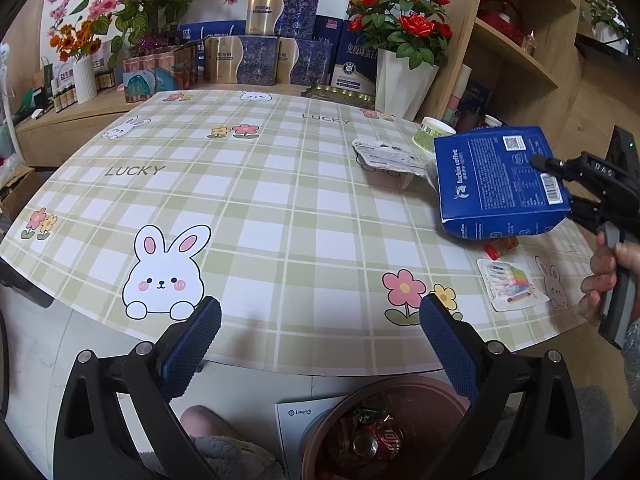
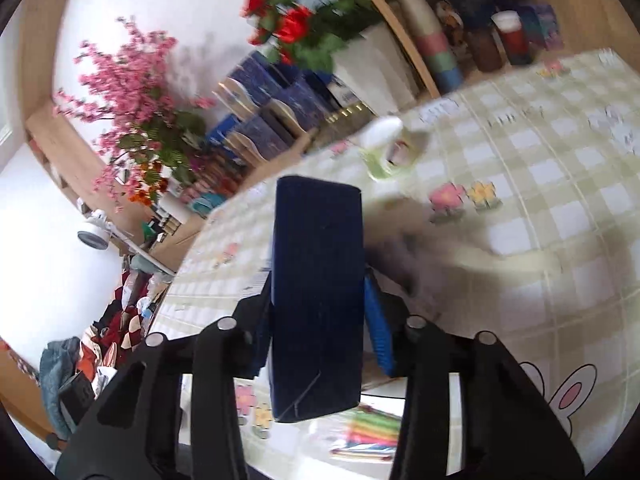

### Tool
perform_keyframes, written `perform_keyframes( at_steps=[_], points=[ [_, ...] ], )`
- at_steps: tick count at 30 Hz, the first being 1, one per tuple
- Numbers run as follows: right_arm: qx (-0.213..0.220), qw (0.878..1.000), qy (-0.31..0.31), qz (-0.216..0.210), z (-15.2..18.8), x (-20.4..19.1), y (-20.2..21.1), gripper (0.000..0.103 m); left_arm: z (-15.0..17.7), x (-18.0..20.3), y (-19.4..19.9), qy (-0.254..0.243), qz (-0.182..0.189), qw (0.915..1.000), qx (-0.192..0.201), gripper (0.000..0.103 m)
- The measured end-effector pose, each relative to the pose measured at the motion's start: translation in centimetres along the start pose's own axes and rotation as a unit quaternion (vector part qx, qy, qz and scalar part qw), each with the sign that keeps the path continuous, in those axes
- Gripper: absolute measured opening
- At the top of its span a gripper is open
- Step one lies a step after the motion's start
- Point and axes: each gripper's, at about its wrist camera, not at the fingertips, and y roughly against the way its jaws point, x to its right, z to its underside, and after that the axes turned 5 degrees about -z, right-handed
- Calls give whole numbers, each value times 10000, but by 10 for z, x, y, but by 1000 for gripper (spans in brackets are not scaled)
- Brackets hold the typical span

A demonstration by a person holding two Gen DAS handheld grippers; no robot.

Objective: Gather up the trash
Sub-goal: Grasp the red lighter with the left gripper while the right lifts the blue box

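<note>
Blue coffee box clamped in right gripper above checked tablecloth, left gripper wide open, empty, over brown bin

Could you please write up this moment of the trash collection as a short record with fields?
right gripper: shut on the blue coffee box, lifted off the table
left gripper: open, nothing between its fingers, at the near table edge
bin: brown, on the floor below the left gripper, a crushed red can inside
still on the table: flat grey packet, green-and-white paper cup, colourful plastic packet, small red item under the box
task state: box not yet in the bin
</note>
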Motion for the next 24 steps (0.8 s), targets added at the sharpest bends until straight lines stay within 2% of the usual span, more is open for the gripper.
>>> perform_keyframes(
  at_steps=[3, 6, 11, 13, 16, 21, 24],
  points=[
    [227, 9996, 127, -130, -7, -18, 12, 42, -1, 4, 6, -45, 52, 10000, 46, 97],
    [447, 9985, 300, -32, -14, -32, 26, 42, -3, 9, 12, -63, 145, 9998, 106, 97],
    [764, 9916, 892, 544, -23, -50, 56, 42, -11, 31, 15, -281, 512, 9982, 133, 97],
    [809, 9887, 1033, 731, -24, -50, 66, 42, -15, 45, 9, -382, 866, 9955, -64, 97],
    [826, 9863, 1136, 868, -23, -45, 79, 42, -20, 66, 1, -468, 1192, 9914, -258, 97],
    [950, 9826, 1131, 1122, -21, -29, 105, 42, -23, 114, -10, -903, 1609, 9819, -422, 97],
    [1040, 9814, 1007, 1259, -19, -13, 118, 42, -23, 140, -21, -1126, 1739, 9769, -528, 97]
  ],
)
